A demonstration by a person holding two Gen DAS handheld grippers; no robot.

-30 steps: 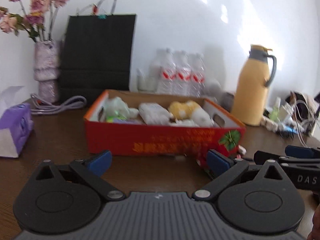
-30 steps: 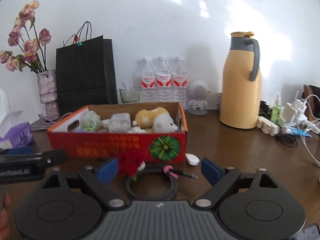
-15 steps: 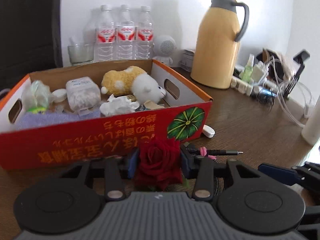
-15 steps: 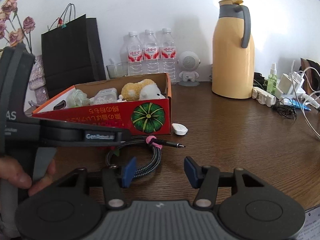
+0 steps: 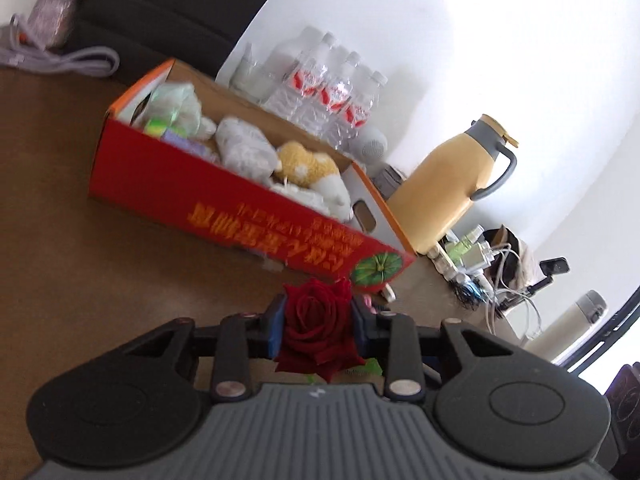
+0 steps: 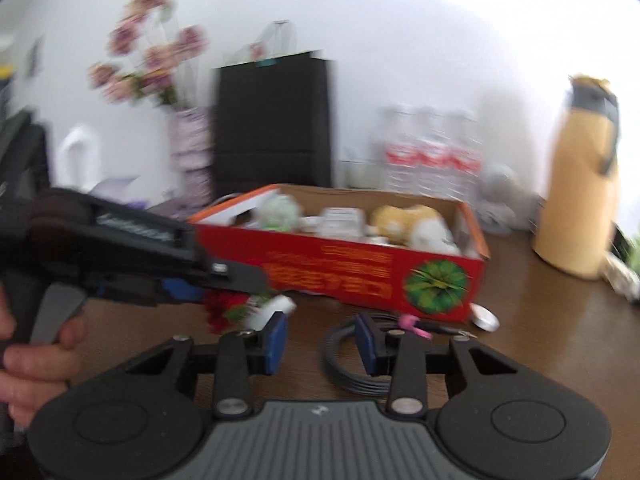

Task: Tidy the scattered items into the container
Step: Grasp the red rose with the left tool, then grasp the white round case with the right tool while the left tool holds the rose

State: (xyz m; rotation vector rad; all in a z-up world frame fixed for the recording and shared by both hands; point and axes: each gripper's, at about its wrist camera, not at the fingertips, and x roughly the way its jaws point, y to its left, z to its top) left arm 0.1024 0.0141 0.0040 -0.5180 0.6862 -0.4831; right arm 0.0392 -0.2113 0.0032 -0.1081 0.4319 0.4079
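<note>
The left gripper (image 5: 319, 325) is clamped on a red rose (image 5: 318, 330), its blue pads pressed against both sides of the bloom, just near of the red cardboard box (image 5: 224, 204) and close to its right corner with the green pumpkin print. In the right wrist view the rose (image 6: 224, 307) appears blurred below that gripper's tip, in front of the box's near wall. The right gripper (image 6: 321, 338) has its jaws apart with nothing between them, above a coiled black cable (image 6: 352, 372) lying on the brown table (image 6: 540, 320). Inside the box sits a yellow-and-white plush toy (image 5: 308, 166). A yellow thermos jug (image 5: 452, 196) stands to the right, with water bottles (image 5: 332, 96) behind the box.
</note>
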